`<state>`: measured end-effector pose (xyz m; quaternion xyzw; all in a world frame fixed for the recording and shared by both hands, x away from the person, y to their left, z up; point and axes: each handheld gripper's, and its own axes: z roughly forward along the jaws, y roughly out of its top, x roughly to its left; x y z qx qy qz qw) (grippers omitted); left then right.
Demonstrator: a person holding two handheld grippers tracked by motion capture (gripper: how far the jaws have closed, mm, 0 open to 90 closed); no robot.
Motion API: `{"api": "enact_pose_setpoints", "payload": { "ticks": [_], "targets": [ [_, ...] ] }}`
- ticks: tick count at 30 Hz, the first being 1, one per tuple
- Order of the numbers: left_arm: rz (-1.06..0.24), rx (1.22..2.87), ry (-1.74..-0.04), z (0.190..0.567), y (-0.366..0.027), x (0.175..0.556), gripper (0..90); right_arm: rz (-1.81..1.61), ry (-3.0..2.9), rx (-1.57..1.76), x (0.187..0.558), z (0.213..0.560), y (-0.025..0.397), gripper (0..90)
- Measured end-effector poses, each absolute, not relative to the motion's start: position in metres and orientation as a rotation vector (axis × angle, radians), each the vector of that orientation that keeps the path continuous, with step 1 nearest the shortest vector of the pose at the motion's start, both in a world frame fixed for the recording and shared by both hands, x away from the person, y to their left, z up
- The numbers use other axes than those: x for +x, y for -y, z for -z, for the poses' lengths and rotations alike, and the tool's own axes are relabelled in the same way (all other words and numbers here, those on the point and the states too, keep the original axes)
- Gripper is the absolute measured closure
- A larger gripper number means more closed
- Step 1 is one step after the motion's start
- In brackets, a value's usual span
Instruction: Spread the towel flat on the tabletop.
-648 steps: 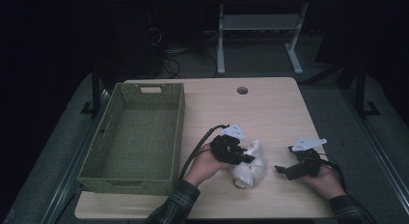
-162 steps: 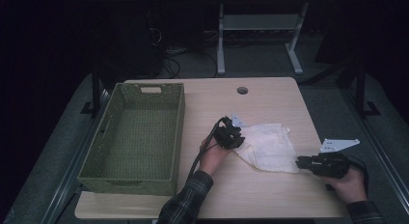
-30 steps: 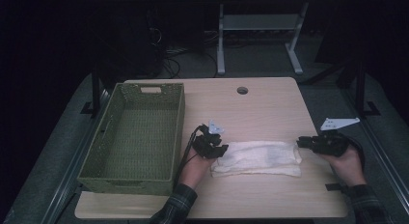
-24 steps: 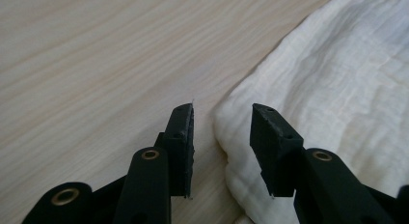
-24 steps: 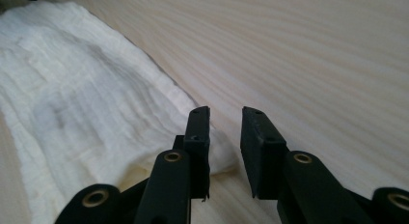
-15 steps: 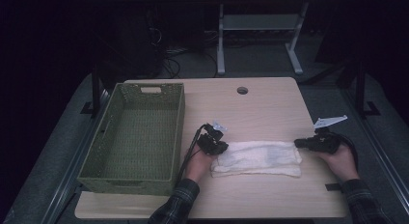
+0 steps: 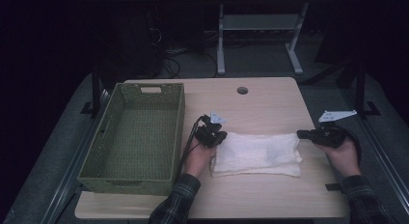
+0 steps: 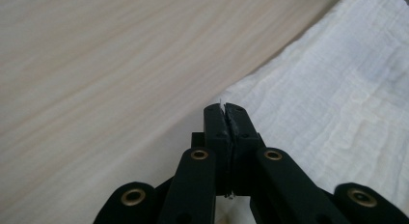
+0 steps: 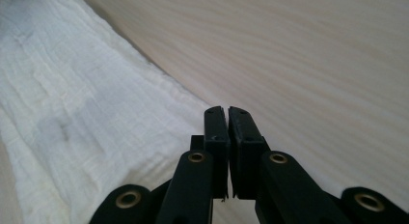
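A white cloth (image 7: 256, 154) lies folded into a long band across the lower middle of the high view, flat on the table (image 7: 270, 98). My left claw (image 7: 215, 137) sits at the cloth's left end, and my right claw (image 7: 303, 134) at its right end, both at the band's upper corners.

In the left gripper view my left claw (image 8: 225, 109) rises from the bottom centre with its jaws pressed together. A thin white edge shows in the seam at the tips, but I cannot tell whether that is cloth pinched there. The cloth (image 8: 337, 113) fills the right side of that frame, bare wood the upper left.

In the right gripper view my right claw (image 9: 226, 112) has its jaws all but together, a narrow slit between them, nothing visibly in it. The cloth (image 9: 72, 108) spreads over the left of that frame.

A green basket (image 7: 144, 91) stands at the left of the high view, beside my left hand (image 7: 197, 159).
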<state>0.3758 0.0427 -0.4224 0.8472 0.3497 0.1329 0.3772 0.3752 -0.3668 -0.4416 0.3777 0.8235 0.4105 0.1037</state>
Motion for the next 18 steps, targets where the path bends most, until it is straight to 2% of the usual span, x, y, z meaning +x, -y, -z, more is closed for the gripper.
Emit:
{"api": "enact_pose_setpoints", "payload": {
  "ticks": [8,18],
  "targets": [
    [-0.412,2.088,-0.947,0.411,-0.041,0.407,88.7,-1.217,-2.378,1.110,0.407,0.429,0.359,86.8],
    [-0.447,2.067,-1.024,0.415,-0.043,0.451,88.5,-1.205,-2.360,1.127,0.444,0.424,0.356,86.8]
  ]
}}
